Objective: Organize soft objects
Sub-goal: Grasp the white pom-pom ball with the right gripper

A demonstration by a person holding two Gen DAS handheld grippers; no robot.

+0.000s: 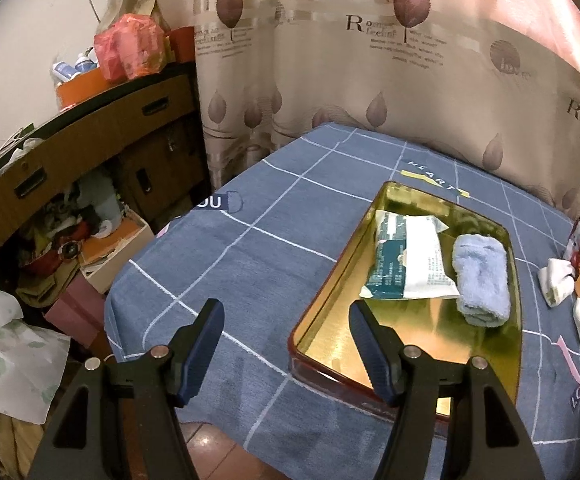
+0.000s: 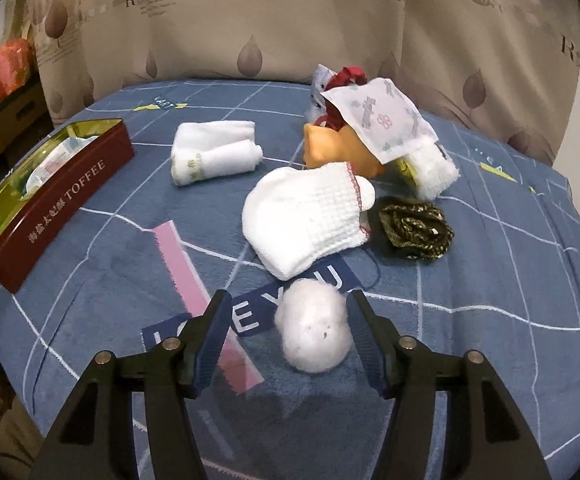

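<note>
A gold-lined toffee tin [image 1: 486, 340] lies on the blue bed cover and holds a tissue pack [image 1: 406, 258] and a rolled blue towel [image 1: 482, 280]. My left gripper [image 1: 285, 312] is open and empty, above the tin's near left corner. In the right wrist view the tin [image 2: 69, 192] is at the left. My right gripper [image 2: 285, 304] is open around a white cotton ball [image 2: 314, 326], which rests on the cover nearer the right finger. Beyond lie a white knit mitt [image 2: 310, 216], a rolled white towel [image 2: 213, 152], an orange soft toy [image 2: 330, 148] and a dark scrunchie [image 2: 416, 226].
A patterned cloth [image 2: 382, 118] and a fluffy white piece [image 2: 434, 172] top the pile at the back. Curtains [image 1: 370, 60] hang behind the bed. A cluttered wooden desk [image 1: 69, 152] and boxes stand left of the bed edge.
</note>
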